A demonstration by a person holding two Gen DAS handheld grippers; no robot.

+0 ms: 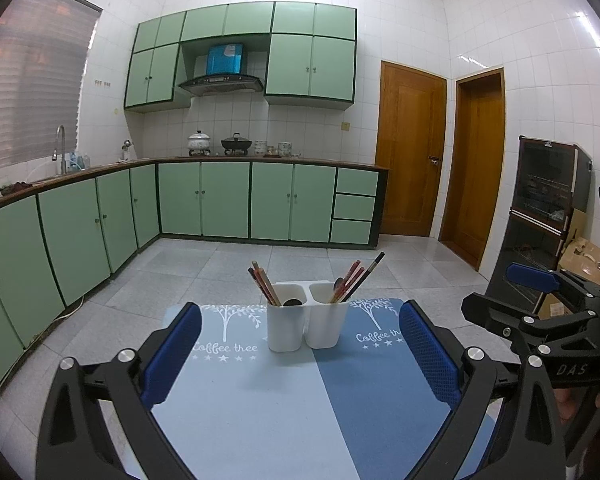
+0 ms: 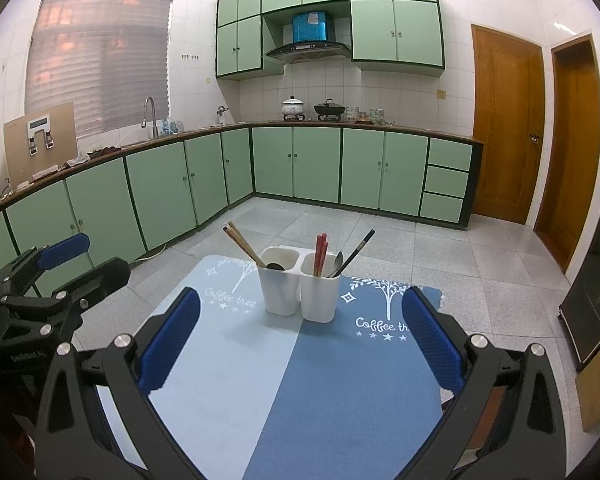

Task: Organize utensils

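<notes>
- The left gripper (image 1: 300, 350) hangs low over the near end of the table, its two blue-padded fingers (image 1: 172, 354) spread wide with nothing between them.
- The right gripper (image 2: 300, 338) sits beside it at about the same height, its blue-padded fingers (image 2: 434, 338) likewise set wide apart and empty; its body also shows at the right edge of the left wrist view.
- Under both lies a two-tone blue table mat (image 1: 260, 412), pale blue on the left half and darker blue on the right, printed with white trees and the words "Coffee tree".
- Toward the far end of the mat, on the seam between the two blues, stands a white twin-compartment utensil holder (image 1: 306, 320), upright and well ahead of both grippers.
- Its left compartment holds brown wooden chopsticks (image 2: 242, 242) leaning out to the left, and a dark spoon bowl (image 2: 275, 266) at the rim.
- Its right compartment holds red chopsticks (image 2: 321, 254), a metal spoon (image 2: 338, 261) and dark chopsticks (image 2: 358, 248) leaning right.
- Beyond the table's far edge is grey tiled floor (image 1: 204, 264).
- Green base cabinets (image 1: 224, 200) run along the far wall and left side under a dark countertop, with a white pot (image 1: 199, 140) and a black wok (image 1: 236, 144) on the stove.
- Two wooden doors (image 1: 410, 148) stand at far right.
</notes>
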